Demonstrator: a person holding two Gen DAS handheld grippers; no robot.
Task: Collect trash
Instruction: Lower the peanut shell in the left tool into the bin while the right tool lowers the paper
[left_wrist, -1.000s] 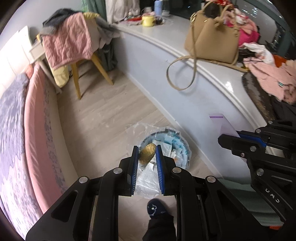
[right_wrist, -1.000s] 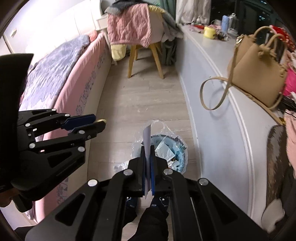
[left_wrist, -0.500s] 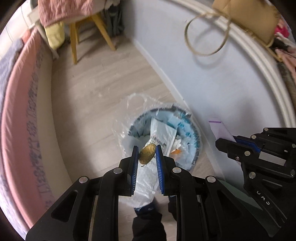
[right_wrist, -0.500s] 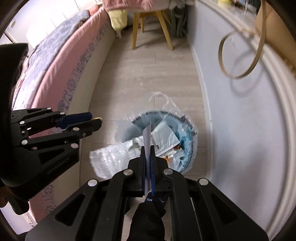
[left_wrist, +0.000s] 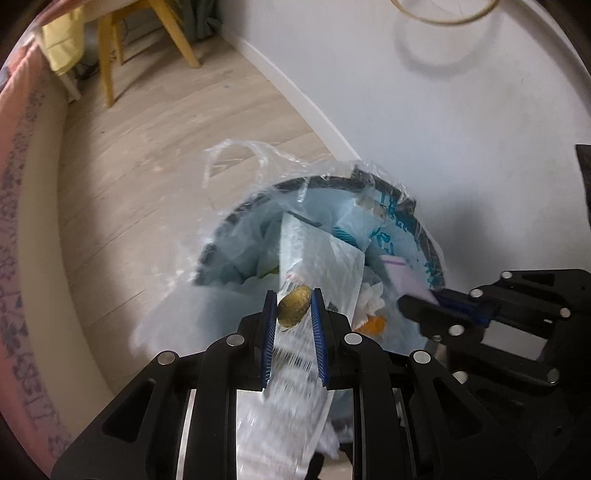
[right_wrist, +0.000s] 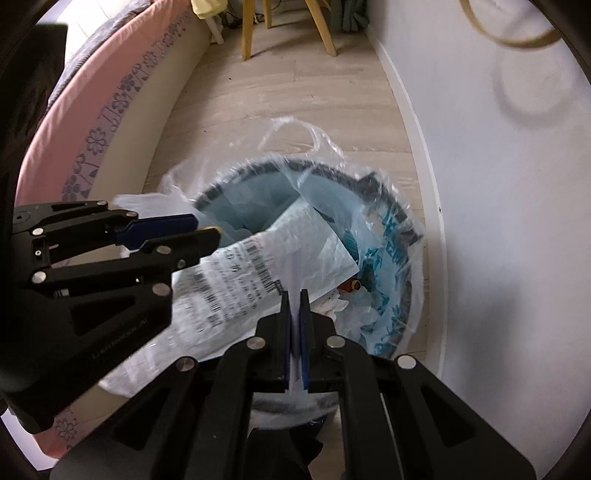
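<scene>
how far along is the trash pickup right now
Partly done: the lined bin already holds wrappers and tissue, with a white mailer bag draped over its rim. In hand: the left gripper pinches a gold scrap, and the right gripper is shut on a paper slip; both are above the bin. Left: dropping both in.

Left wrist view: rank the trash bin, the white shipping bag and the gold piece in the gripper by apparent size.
1. Trash bin
2. White shipping bag, though its full length is partly hidden
3. Gold piece, smallest despite being nearest the camera
</scene>
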